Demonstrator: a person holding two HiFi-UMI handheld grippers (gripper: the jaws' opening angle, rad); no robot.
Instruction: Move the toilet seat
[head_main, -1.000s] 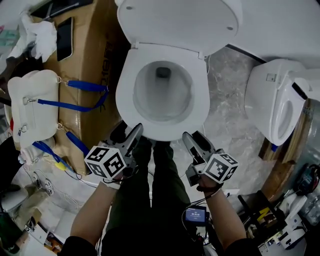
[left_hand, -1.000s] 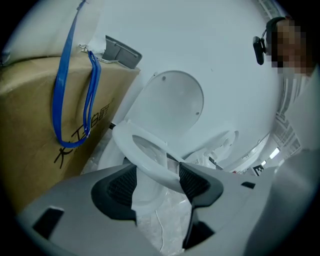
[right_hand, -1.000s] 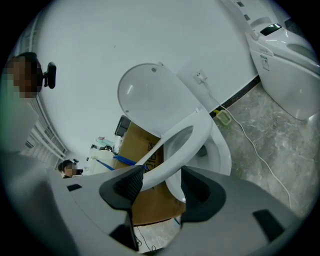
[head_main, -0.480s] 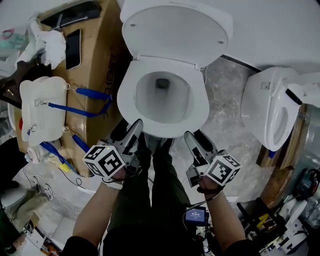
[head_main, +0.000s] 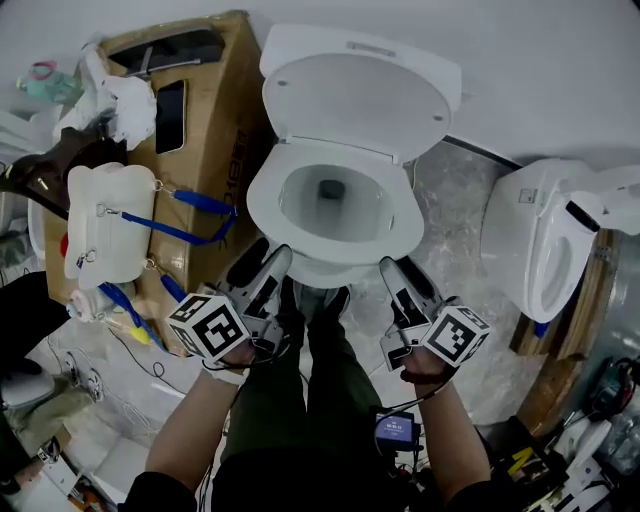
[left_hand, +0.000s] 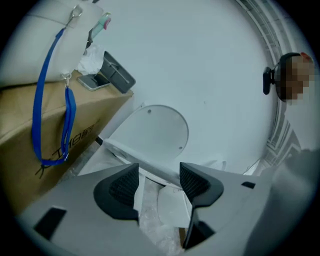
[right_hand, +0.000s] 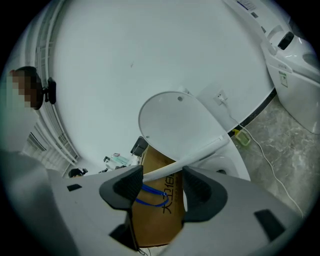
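at the far left a closed cardboard box (head_main: 215, 130) stands beside the toilet, so i can't see what it holds; on top of it lie a dark phone (head_main: 170, 115), a wad of crumpled white paper (head_main: 120, 105) and a white bag (head_main: 105, 225) with blue straps (head_main: 190, 232). my left tongs (head_main: 268, 262) hover just short of the front left of the bowl, jaws apart with nothing between them, only the toilet's edge showing through the gap. in the middle, the toilet seat (head_main: 400, 222) lies flat on the rim of the bowl (head_main: 330, 205), which shows only a dark drain opening at the bottom, while the lid (head_main: 355, 95) is tipped up against the wall. my right tongs (head_main: 398, 272) sit near the front right of the bowl, jaws also spread and empty. at the far right a second toilet (head_main: 545, 250) stands well apart on the marbled floor (head_main: 460, 200).
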